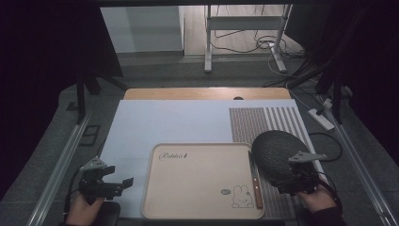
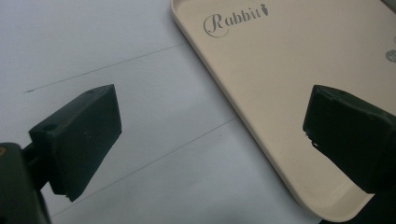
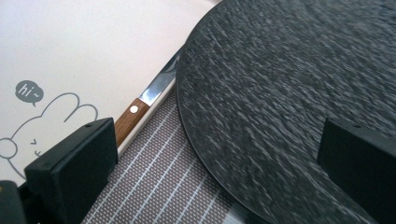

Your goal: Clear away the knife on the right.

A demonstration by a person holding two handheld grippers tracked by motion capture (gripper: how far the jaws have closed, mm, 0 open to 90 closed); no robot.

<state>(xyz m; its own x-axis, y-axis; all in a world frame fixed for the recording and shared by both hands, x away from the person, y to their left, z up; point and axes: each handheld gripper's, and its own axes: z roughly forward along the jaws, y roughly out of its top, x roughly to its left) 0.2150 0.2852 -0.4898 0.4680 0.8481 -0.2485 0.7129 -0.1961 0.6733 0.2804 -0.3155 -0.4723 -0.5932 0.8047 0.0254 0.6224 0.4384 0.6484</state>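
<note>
A beige tray (image 1: 202, 147) printed "Rabbit" with a bunny drawing lies at the near middle of the table. A wooden-handled knife (image 1: 256, 181) rests along its right edge. Right of it, a dark round stone-textured plate (image 1: 275, 148) sits on a striped mat (image 1: 268, 120). My left gripper (image 1: 120, 177) stands open just left of the tray. In the left gripper view the gripper (image 2: 212, 123) straddles the tray's (image 2: 289, 56) near-left corner, holding nothing. My right gripper (image 1: 289, 175) is open at the plate's near edge; in the right gripper view (image 3: 217, 154) the plate's (image 3: 289, 70) rim lies between the jaws, with the knife (image 3: 135, 114) left.
A white sheet (image 1: 164, 122) covers most of the table, with a wooden strip (image 1: 188, 93) behind it. A power strip (image 1: 321, 118) and cables lie on the floor at the right. Metal rails run along both sides, and stand legs (image 1: 207, 42) rise beyond the table.
</note>
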